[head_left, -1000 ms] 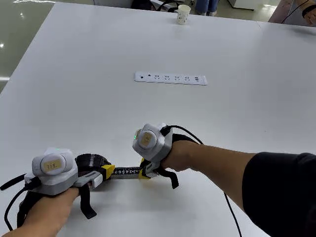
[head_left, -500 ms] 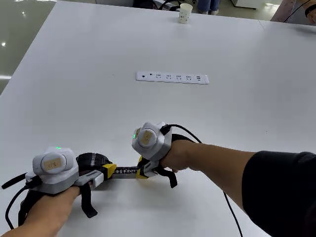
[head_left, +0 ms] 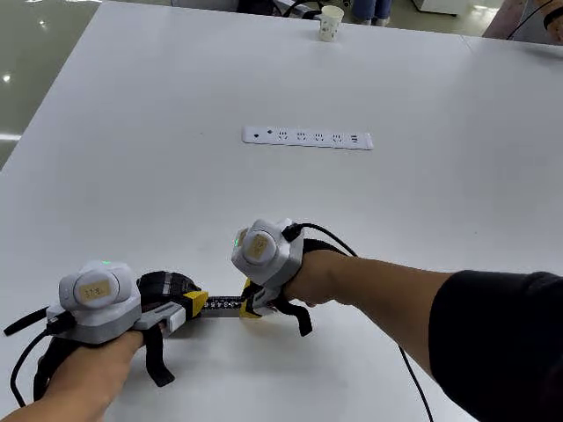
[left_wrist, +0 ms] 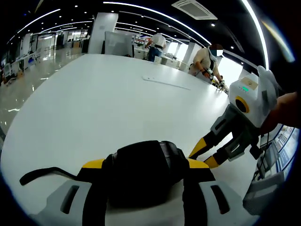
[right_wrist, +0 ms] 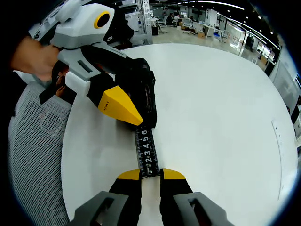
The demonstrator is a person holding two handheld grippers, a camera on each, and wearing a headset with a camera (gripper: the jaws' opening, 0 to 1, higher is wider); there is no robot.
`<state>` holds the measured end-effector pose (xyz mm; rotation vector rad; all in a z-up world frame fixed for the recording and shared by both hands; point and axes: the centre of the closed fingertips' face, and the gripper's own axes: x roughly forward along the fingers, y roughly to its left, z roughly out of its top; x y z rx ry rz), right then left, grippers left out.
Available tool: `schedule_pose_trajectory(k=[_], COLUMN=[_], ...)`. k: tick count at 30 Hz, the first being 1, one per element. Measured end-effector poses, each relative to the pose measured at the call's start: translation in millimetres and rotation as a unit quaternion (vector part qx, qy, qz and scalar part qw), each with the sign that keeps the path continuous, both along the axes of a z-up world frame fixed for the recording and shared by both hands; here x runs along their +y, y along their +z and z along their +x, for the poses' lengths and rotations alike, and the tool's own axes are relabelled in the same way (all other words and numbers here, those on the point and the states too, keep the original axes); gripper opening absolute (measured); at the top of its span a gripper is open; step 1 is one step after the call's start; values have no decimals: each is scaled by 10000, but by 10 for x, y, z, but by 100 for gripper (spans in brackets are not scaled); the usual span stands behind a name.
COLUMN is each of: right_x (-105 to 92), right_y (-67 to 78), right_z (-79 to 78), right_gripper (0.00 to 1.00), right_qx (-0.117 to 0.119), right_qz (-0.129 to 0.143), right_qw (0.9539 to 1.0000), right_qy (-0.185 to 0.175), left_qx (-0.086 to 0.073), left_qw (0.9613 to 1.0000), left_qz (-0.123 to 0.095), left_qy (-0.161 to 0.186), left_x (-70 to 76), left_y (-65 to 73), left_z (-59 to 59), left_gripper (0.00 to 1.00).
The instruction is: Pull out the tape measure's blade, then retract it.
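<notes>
Left tongs [left_wrist: 146,164] clamp the tape measure [right_wrist: 138,89] on the counter [head_left: 176,132] as right tongs [right_wrist: 150,176], pinching the blade [right_wrist: 146,150] tip, edge back left, the exposed blade shortening: retraction apparently under way.

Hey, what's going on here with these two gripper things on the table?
A person is working a tape measure with two hand-held grippers on a white table. The left gripper is clamped around its black body, and the right gripper pinches the end of the blade. A short length of blade is out, lying flat on the table between the two. A power strip and a paper cup sit farther off.
</notes>
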<state>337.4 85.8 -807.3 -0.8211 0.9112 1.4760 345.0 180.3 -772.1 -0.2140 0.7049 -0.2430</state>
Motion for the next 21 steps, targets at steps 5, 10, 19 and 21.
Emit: schedule_pose_trajectory(k=[5, 10, 19, 21], right_x=[16, 35, 62, 66], right_y=[-1, -2, -13, -14], right_z=[1, 1, 13, 8], right_gripper=[10, 10, 10, 10], right_qx=[29, 35, 47, 54], right_qz=[17, 41, 51, 50], right_qw=[10000, 10000, 10000, 10000], right_qy=[-38, -34, -19, -29], left_qx=[5, 13, 13, 16], left_qw=[10000, 10000, 10000, 10000], left_qz=[-13, -29, -55, -58], left_qy=[2, 3, 17, 18], left_x=[6, 13, 30, 38], left_y=[-9, -13, -30, -37], left_z=[3, 5, 22, 28], left_gripper=[60, 60, 61, 61])
